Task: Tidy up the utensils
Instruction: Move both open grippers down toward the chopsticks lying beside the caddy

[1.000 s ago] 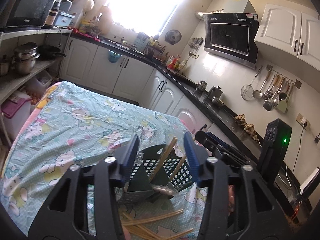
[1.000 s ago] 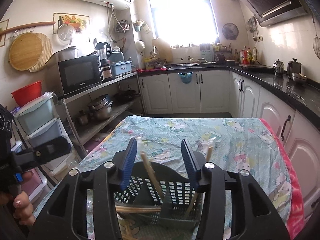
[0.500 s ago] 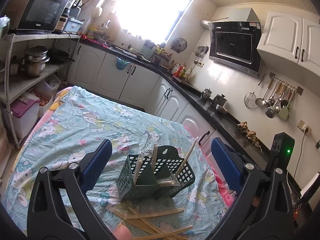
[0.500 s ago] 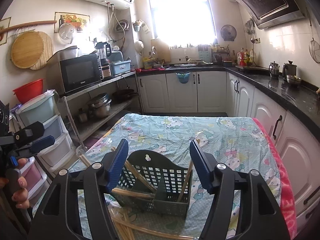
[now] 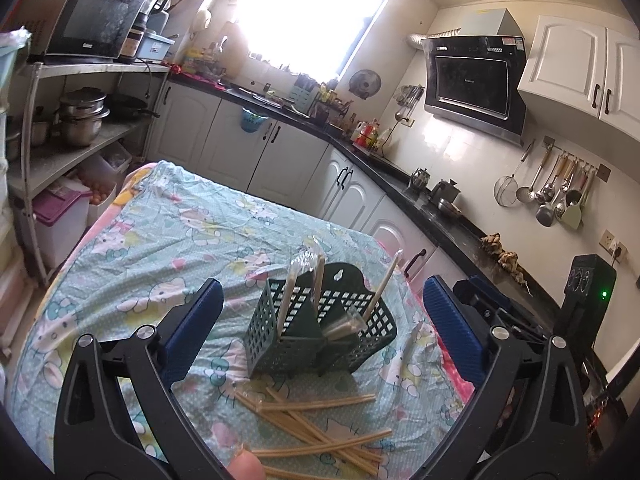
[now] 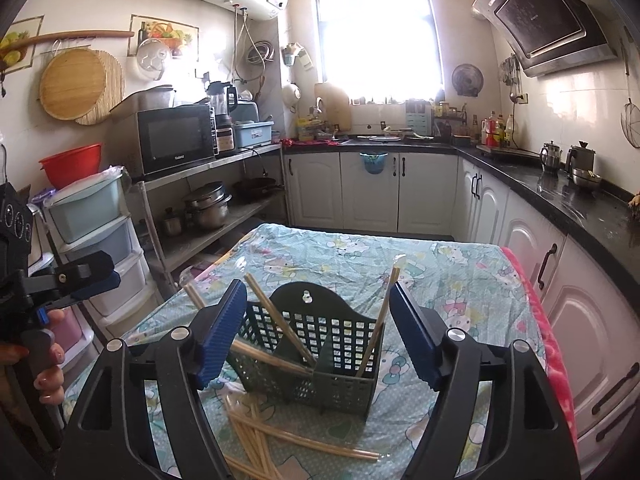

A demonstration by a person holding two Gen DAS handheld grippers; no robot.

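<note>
One dark green slotted basket stands on the table's patterned cloth, straight ahead of both grippers. Inside it, the right wrist view shows about four wrapped chopsticks leaning at angles: two or three tilted toward the left gripper's side and one propped against the basket's right wall. Some eight to ten more chopsticks lie loose in a crossed heap on the cloth, between the basket and the grippers; the exact count cannot be told where they overlap.

The left gripper is spread as wide as it goes, its blue pads flanking the basket from a distance and holding nothing. The right gripper has its jaws opening; the basket sits in line between them, but the pads are clear of its walls and grip nothing. In the right wrist view the left gripper shows at the far left, held by a hand.

Beyond the basket the cloth runs bare to the table's far edge. To the right of the grippers the table edge, trimmed in pink, sits near the white cabinets; to the left, a shelf rack stands just off the table.
</note>
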